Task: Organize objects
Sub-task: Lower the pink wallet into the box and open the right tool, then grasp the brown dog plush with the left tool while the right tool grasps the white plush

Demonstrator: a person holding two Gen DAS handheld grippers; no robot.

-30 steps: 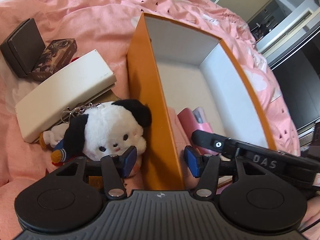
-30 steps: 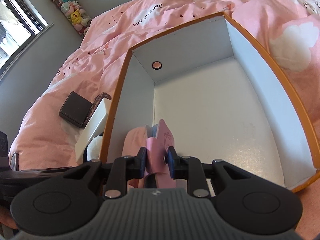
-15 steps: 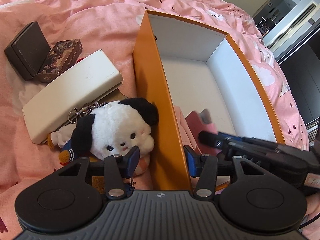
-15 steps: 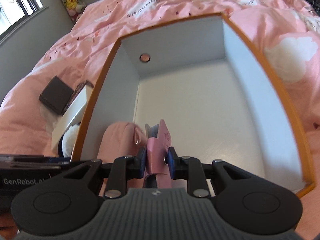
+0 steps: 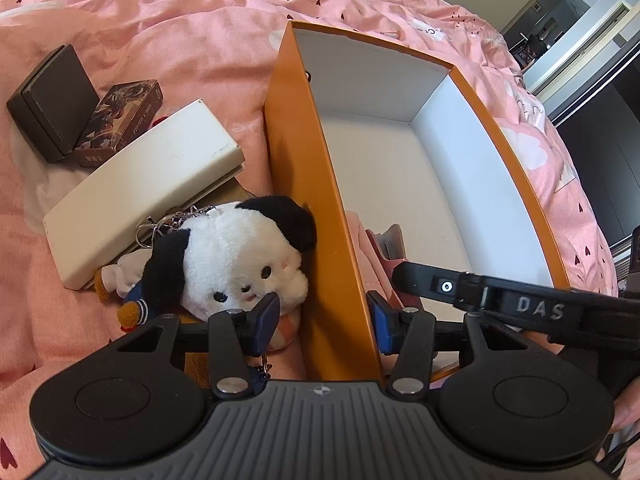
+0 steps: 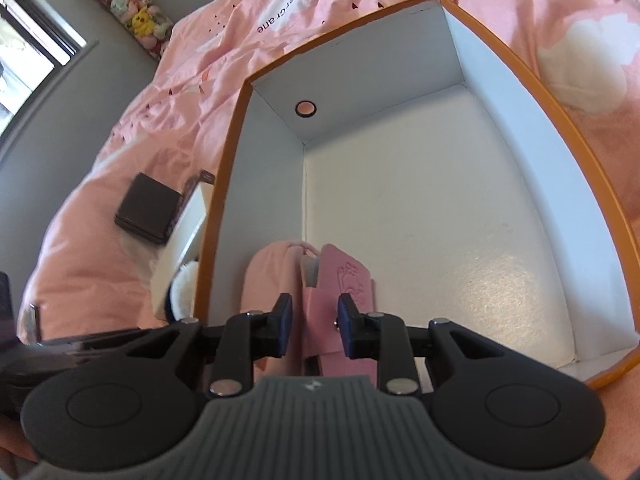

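Pink bedspread (image 5: 180, 20) with a heart and cloud print covers the whole work surface. An open orange box (image 5: 312, 200) with a white interior sits on it.

Left gripper (image 5: 322, 324): jaws apart, straddling the near side wall of the box. The outer pad stands clear of the wall, close against a black-and-white plush dog (image 5: 236, 264). The jaws have just been closing a little, with the wall between them.

Right gripper (image 6: 315, 326): inside the box at its near left corner, clamped on a pink card case (image 6: 344, 280) that stands upright on the box floor. Its jaws have just been closing further on the case. A peach pouch (image 6: 272, 276) lies just beside the case, against the side wall.

Outside the box, beside the plush dog: a long white case (image 5: 140, 196), a patterned card box (image 5: 120, 120) and a dark square box (image 5: 52, 100), lying close together.
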